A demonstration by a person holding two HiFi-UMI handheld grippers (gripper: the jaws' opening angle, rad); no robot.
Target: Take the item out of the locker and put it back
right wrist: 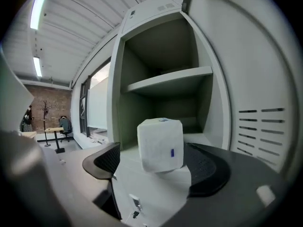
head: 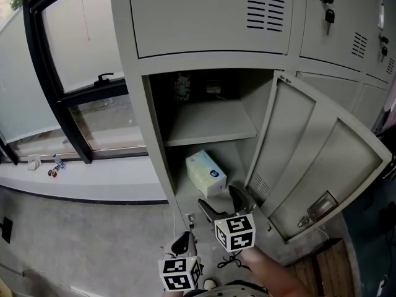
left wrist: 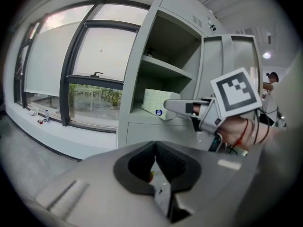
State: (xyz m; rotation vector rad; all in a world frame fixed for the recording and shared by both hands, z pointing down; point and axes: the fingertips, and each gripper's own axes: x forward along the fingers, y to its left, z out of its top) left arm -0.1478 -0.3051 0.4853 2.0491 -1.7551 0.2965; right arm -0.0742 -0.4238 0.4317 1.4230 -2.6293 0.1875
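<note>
A white tissue pack (head: 206, 172) with a blue mark lies on the floor of the open locker (head: 158, 141), under its shelf (head: 210, 127). My right gripper (head: 221, 199) is at the locker's mouth, right in front of the pack. Its jaws stand wide apart, and the pads do not press on the tissue pack (right wrist: 160, 144), which rests between their tips on the locker floor. The left gripper (head: 184, 244) hangs lower and outside the locker, to the left of the right one. In its own view the left gripper (left wrist: 154, 162) has its pads together with nothing in them.
The locker door (head: 322, 166) swings open to the right, close to my right hand. Small items (head: 181, 86) stand at the back above the shelf. Keys (head: 328, 6) hang in neighbouring locker doors. A window and its sill (head: 80, 178) with small objects (head: 52, 167) are on the left.
</note>
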